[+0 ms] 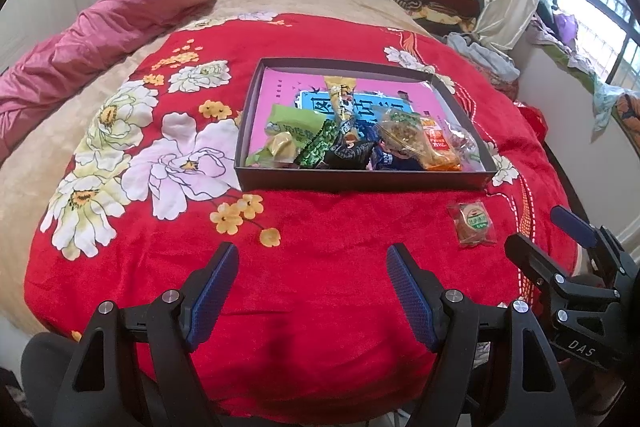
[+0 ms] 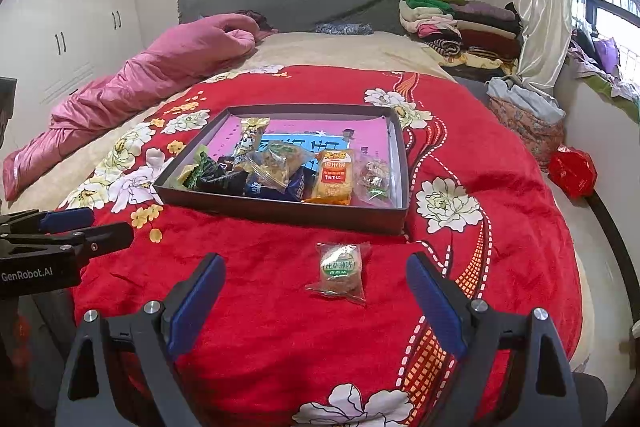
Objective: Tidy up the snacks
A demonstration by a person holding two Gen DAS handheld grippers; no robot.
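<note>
Each gripper, left gripper [image 1: 312,291] and right gripper [image 2: 316,301], has black angular arms, silver round screws and blue textured pads [image 1: 212,291]; white letters mark the bodies.

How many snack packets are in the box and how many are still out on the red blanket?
Snack packets inside the shallow dark cardboard box: 8, as far as the overlapping pile shows
Clear-wrapped round biscuit packet with a green label on the red flowered blanket: 1
Total: 9
</note>
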